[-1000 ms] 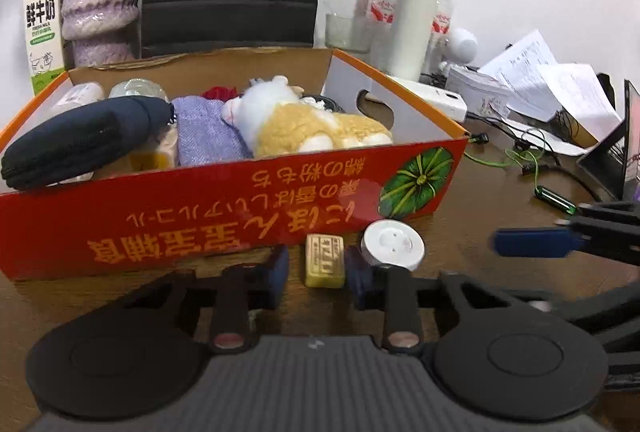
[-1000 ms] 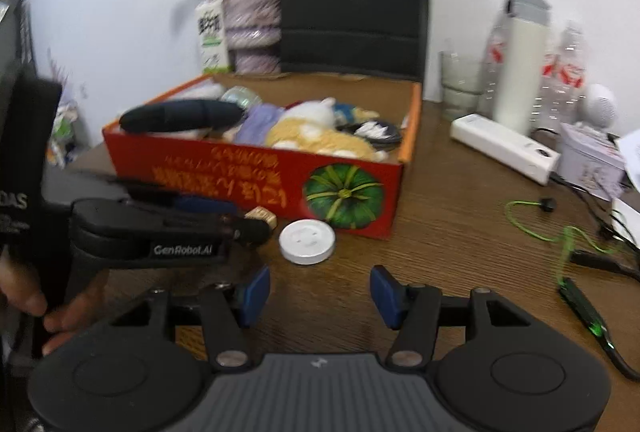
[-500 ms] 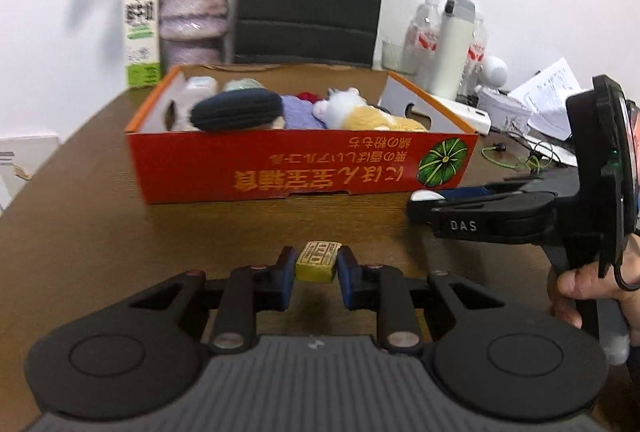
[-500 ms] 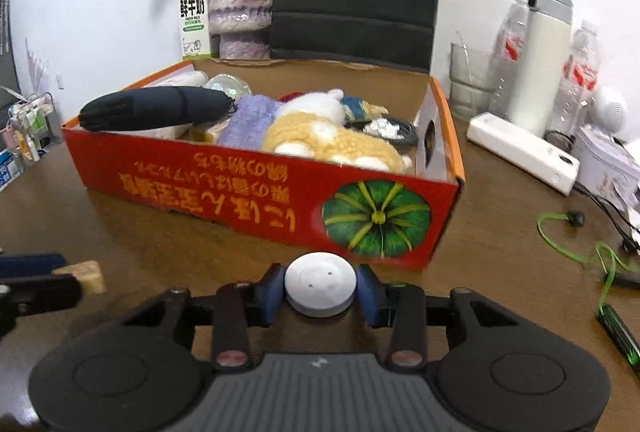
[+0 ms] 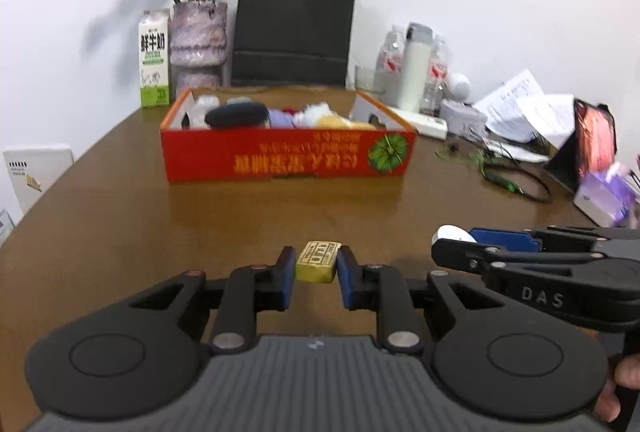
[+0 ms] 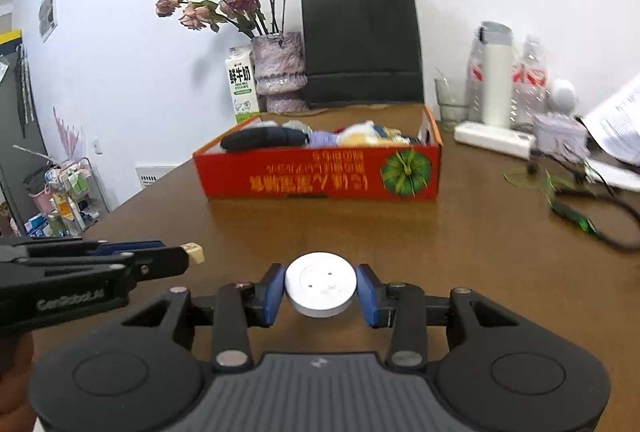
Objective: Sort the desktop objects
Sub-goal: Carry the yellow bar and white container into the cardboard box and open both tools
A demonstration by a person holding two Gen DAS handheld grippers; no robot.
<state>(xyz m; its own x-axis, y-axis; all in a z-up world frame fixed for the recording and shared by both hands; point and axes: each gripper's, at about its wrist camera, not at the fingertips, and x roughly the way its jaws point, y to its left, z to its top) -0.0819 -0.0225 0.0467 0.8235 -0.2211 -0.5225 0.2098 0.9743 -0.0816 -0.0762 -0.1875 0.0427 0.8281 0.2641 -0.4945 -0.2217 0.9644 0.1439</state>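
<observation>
Above the wooden counter (image 5: 120,216), the left gripper (image 5: 317,266) clasps a small yellow block (image 5: 318,261); the right gripper (image 6: 320,290) clasps a white disc (image 6: 320,282). Carry both level over the well-apart red box (image 6: 320,174) rim before releasing.

The box (image 5: 286,160) sits mid-table (image 5: 120,216) — vase (image 5: 199,36), milk carton (image 5: 154,58) and bag (image 5: 294,32) behind it at the far edge (papers (image 5: 520,108) toward the right edge).
</observation>
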